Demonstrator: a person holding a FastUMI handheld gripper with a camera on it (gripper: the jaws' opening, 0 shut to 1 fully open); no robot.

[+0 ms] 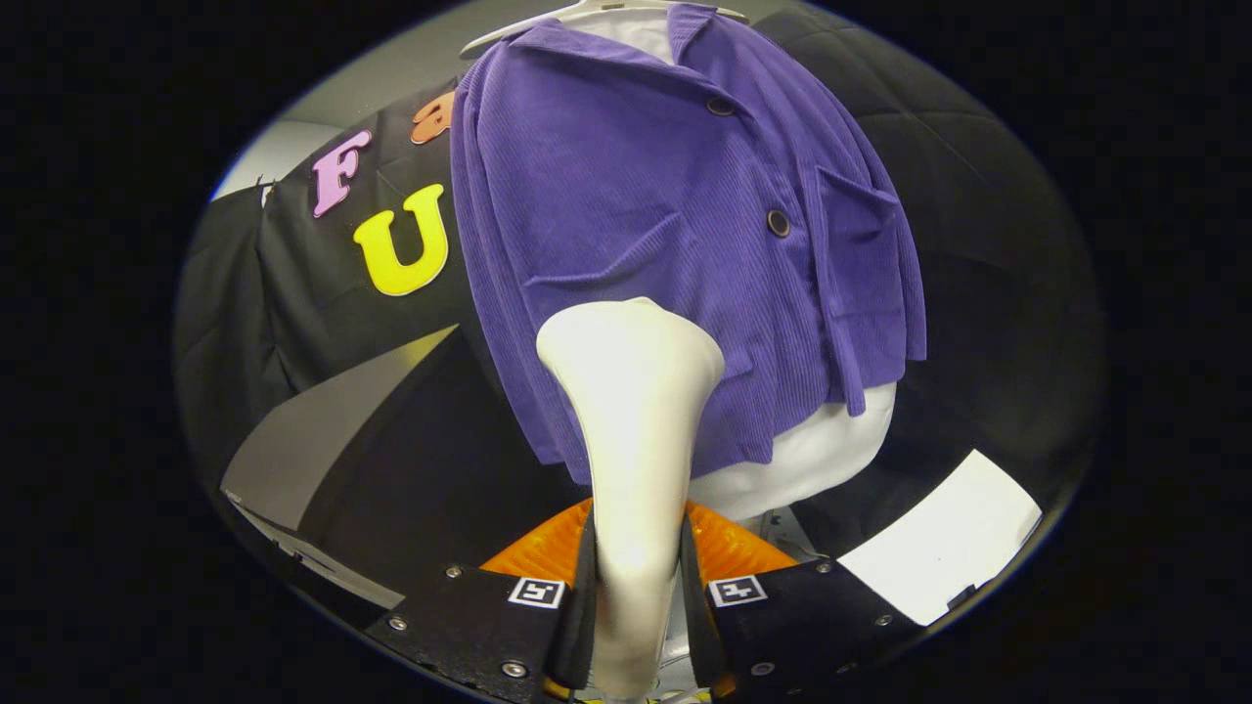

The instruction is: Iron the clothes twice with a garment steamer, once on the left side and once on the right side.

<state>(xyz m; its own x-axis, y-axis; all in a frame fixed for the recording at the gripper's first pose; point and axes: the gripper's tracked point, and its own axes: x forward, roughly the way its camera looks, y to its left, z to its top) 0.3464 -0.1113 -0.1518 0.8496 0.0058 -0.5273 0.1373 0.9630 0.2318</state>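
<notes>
A purple corduroy jacket (pixel 665 225) with dark buttons hangs on a white hanger (pixel 587 12) over a white garment (pixel 812 460), straight ahead of me. My gripper (pixel 636 587) is shut on the cream handle of the garment steamer (pixel 634 411), both fingers pressing its neck. The steamer's wide head rises between the fingers and sits against the jacket's lower front, left of the button line. The lower middle of the jacket is hidden behind the steamer head.
Black quilted cloth (pixel 978 196) walls the booth behind and beside the jacket. An orange ribbed part (pixel 548 552) lies just beyond the fingers. A white sheet (pixel 949 548) lies at the lower right, a grey panel (pixel 323 430) at the lower left.
</notes>
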